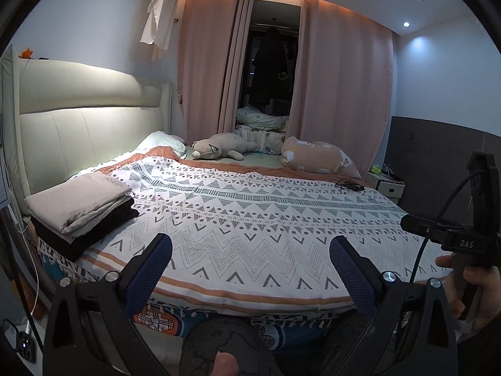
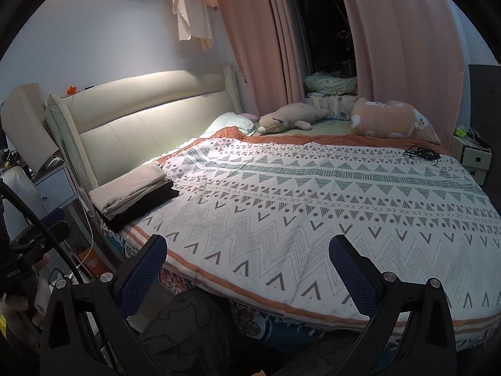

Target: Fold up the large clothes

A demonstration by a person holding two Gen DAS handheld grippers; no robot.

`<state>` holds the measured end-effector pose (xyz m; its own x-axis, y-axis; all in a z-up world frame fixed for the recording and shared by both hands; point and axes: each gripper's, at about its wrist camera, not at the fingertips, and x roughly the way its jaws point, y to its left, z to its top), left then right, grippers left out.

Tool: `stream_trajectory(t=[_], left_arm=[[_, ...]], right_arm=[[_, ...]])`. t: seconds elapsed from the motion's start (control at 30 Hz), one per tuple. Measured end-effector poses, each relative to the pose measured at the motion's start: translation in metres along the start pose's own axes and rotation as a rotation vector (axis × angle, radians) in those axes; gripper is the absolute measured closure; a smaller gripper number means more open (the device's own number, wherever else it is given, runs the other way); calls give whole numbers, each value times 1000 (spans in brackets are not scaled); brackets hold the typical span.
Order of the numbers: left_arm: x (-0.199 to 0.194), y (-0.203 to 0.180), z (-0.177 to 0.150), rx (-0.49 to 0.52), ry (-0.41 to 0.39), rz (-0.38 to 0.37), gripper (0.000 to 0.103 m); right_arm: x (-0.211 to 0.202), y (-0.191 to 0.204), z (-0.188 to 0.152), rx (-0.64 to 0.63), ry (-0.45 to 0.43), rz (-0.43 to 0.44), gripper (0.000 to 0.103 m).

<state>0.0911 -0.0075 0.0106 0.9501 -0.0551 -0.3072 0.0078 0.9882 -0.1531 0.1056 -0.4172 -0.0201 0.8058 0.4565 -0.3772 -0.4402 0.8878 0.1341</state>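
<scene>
Left gripper (image 1: 250,263) and right gripper (image 2: 247,260) spread wide, empty, flat folded cloth stack (image 1: 81,210) on zigzag-woven bedspread (image 1: 250,219)

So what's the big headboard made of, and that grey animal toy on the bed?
The headboard looks like cream leather or faux leather: smooth, slightly shiny under the light, with stitched panel seams. The animal toy seems to be soft plush fabric, matte and squashy-looking.

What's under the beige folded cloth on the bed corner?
A folded black garment lies beneath the beige folded cloth, on the patterned bedspread. Anything lower in the stack is hidden.
</scene>
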Motion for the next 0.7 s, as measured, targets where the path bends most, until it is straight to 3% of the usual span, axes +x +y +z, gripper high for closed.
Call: stream_trajectory(t=[0.33,0.7], left_arm=[[-44,-7,-16,11,-78,-10,0],[-52,-8,-24,23,-83,12,0]], right_arm=[[-39,22,-32,-23,-27,-30,0],[-46,24,-45,2,-31,-65,0]])
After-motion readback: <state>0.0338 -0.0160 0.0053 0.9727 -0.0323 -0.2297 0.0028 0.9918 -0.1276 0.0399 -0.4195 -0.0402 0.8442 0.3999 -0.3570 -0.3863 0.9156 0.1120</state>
